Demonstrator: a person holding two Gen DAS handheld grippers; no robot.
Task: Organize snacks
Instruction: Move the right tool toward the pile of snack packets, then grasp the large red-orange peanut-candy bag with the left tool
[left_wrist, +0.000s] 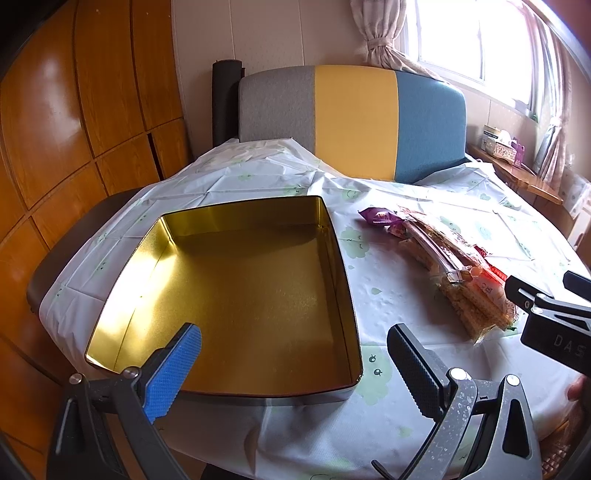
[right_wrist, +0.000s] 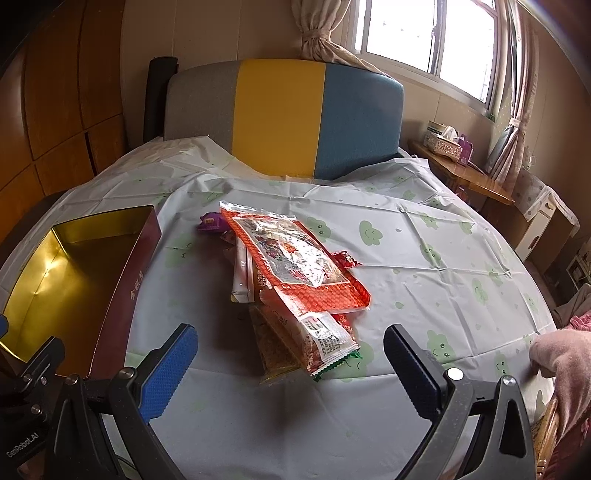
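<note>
One snack pile (right_wrist: 291, 280) lies dead ahead of the right claw (right_wrist: 290, 356).
Both claws spread, empty; pile's long axis runs lower-centre to upper-left; left claw (left_wrist: 295, 354) faces the tin (left_wrist: 236, 295).

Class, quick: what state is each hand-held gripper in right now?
Left hand-held gripper: open, holding nothing.
Right hand-held gripper: open, holding nothing.

Left gripper (left_wrist: 293, 363) and right gripper (right_wrist: 290, 363) alike, one blue ridged pad, one black, grey speckled arms, silver screws, pink sleeve (right_wrist: 565, 363)
</note>
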